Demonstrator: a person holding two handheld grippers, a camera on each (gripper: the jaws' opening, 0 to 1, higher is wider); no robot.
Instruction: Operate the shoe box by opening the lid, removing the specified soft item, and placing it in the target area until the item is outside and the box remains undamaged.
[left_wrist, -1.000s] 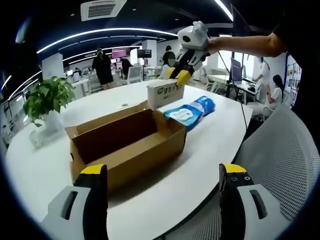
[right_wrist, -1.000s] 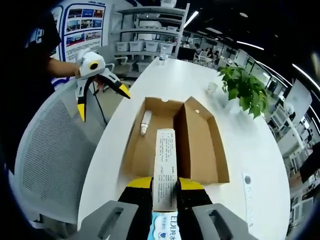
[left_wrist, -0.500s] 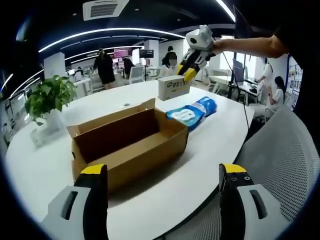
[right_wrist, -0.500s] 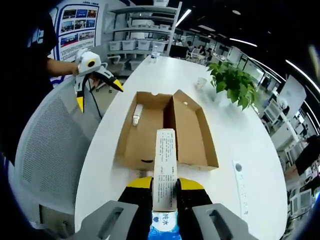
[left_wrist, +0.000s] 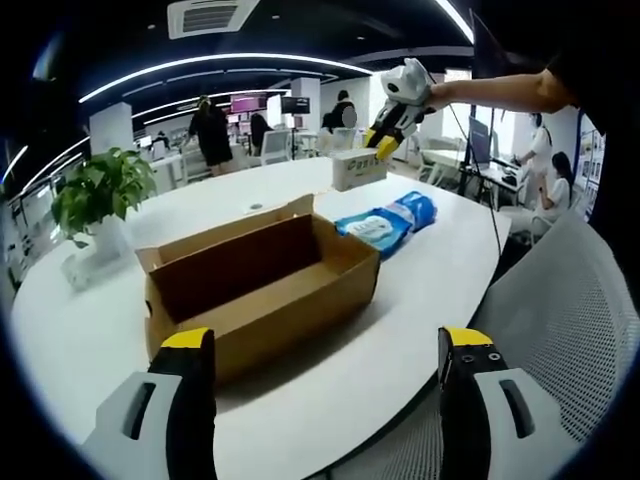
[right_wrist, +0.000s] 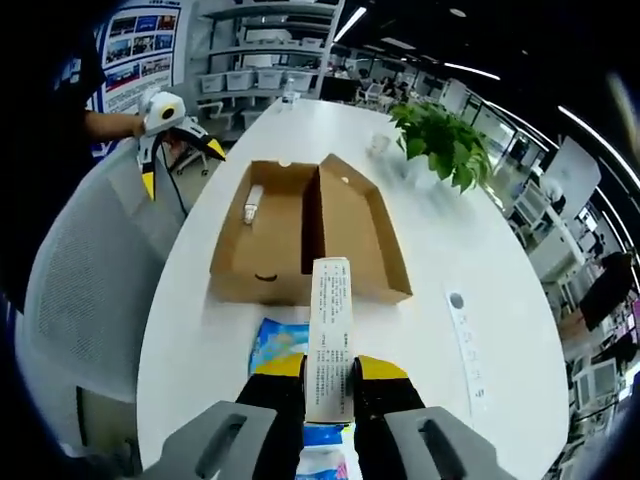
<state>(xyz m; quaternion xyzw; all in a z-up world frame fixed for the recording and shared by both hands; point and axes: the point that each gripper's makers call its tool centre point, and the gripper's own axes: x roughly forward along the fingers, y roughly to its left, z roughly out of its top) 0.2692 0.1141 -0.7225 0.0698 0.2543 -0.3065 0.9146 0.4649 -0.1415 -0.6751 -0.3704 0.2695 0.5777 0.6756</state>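
Note:
The brown shoe box (left_wrist: 262, 283) lies open on the white table (left_wrist: 420, 290), its lid folded back. Seen from the right gripper view, the shoe box (right_wrist: 300, 235) holds a small white bottle (right_wrist: 252, 203) in its left half. My right gripper (right_wrist: 331, 368) is shut on a long white carton (right_wrist: 330, 330), held in the air beyond the shoe box's far end. A blue wipes pack (right_wrist: 278, 343) lies right below the carton. From the left gripper view, the right gripper (left_wrist: 384, 142) holds that white carton (left_wrist: 358, 168) above the table, past the blue wipes pack (left_wrist: 386, 222). My left gripper (left_wrist: 326, 340) is open, off the table's near edge.
A potted plant (left_wrist: 95, 205) stands at the table's left side, and a white power strip (right_wrist: 465, 347) lies on the table. A grey mesh chair (left_wrist: 575, 300) sits beside the table edge. People stand and sit at desks in the background.
My right gripper has carried the white carton farther away from the shoe box, past the blue wipes pack. The left gripper has stayed open and still.

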